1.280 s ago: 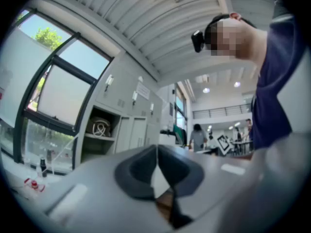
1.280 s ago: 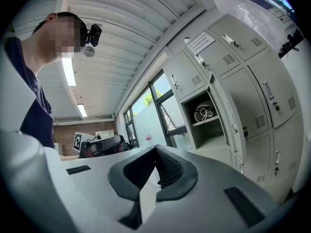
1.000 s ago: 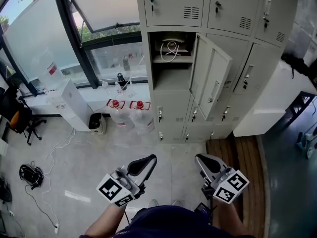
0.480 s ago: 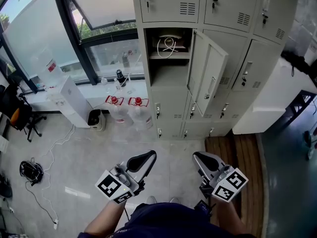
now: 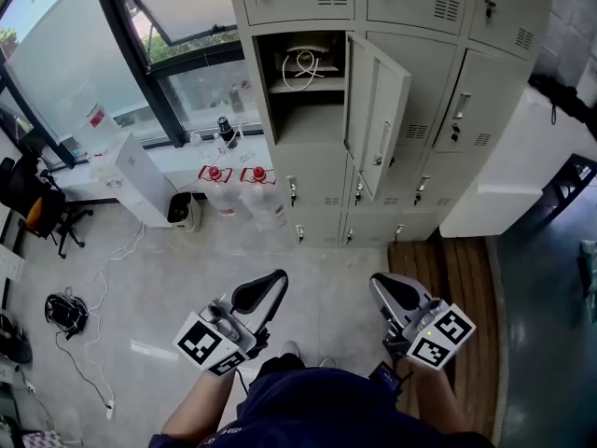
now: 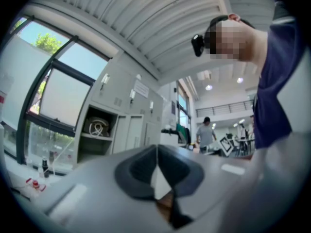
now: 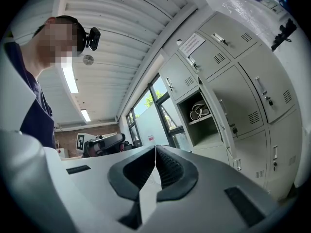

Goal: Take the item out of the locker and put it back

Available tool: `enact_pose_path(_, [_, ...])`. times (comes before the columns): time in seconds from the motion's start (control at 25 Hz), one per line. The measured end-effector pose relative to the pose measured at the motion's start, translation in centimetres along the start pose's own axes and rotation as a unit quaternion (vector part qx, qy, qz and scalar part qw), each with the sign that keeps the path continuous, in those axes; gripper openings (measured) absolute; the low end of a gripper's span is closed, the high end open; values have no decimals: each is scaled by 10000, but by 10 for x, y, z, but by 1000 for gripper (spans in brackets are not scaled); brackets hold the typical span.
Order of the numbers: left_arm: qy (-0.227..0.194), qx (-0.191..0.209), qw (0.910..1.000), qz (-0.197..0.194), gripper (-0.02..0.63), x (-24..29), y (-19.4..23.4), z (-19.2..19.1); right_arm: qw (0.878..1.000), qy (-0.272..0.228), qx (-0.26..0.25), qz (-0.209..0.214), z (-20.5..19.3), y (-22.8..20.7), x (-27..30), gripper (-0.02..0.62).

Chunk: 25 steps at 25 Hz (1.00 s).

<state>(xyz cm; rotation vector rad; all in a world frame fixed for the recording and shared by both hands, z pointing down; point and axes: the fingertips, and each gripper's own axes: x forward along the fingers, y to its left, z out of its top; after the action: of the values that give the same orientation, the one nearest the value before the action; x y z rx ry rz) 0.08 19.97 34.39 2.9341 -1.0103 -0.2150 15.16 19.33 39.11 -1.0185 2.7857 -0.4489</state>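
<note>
Where the one locker (image 5: 308, 124) stands open, in the upper middle of the head view, a coil of white cable (image 5: 300, 63) lies on the upper shelf (image 5: 303, 88). Its loops cross one another, and it rests on something flat and brownish that is too small to make out. The space under the shelf holds nothing that shows. The door (image 5: 376, 110) swings out to the right of the opening, with its handle on the outer edge. Grey lockers with small vents and locks fill the wall around it.

Both tools are low in the frame, well apart from the locker. The left gripper (image 5: 266, 289) has its jaws clenched together with nothing between them, and the right gripper (image 5: 390, 289) is likewise pressed closed and empty. A dark blue shirt (image 5: 317, 413) shows at the bottom edge between them.

Pale speckled floor (image 5: 168, 278) stretches below the lockers, turning to wooden boards (image 5: 457, 278) at the right. Two big water bottles (image 5: 238, 194) with red caps stand just left of the lockers, under a large window (image 5: 84, 54). Loose black cables (image 5: 65, 311) lie at the left edge.
</note>
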Motion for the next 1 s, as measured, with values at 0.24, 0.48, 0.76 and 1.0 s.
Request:
enact_pose_path(0.24, [-51, -35, 10000, 38, 6, 15, 11, -3, 10000, 46, 14, 29, 1, -16, 7, 6])
enact_pose_path(0.48, [-166, -141, 9998, 18, 6, 34, 45, -7, 9999, 102, -71, 11, 7, -35, 29, 6])
enact_pose_path(0.76, [-221, -166, 9994, -206, 6, 67, 99, -12, 9999, 114, -108, -34, 10, -65, 81, 6])
enact_pose_path(1.0, [-196, -233, 9988, -392, 6, 90, 171, -5, 9998, 125, -153, -68, 21, -87, 155, 6])
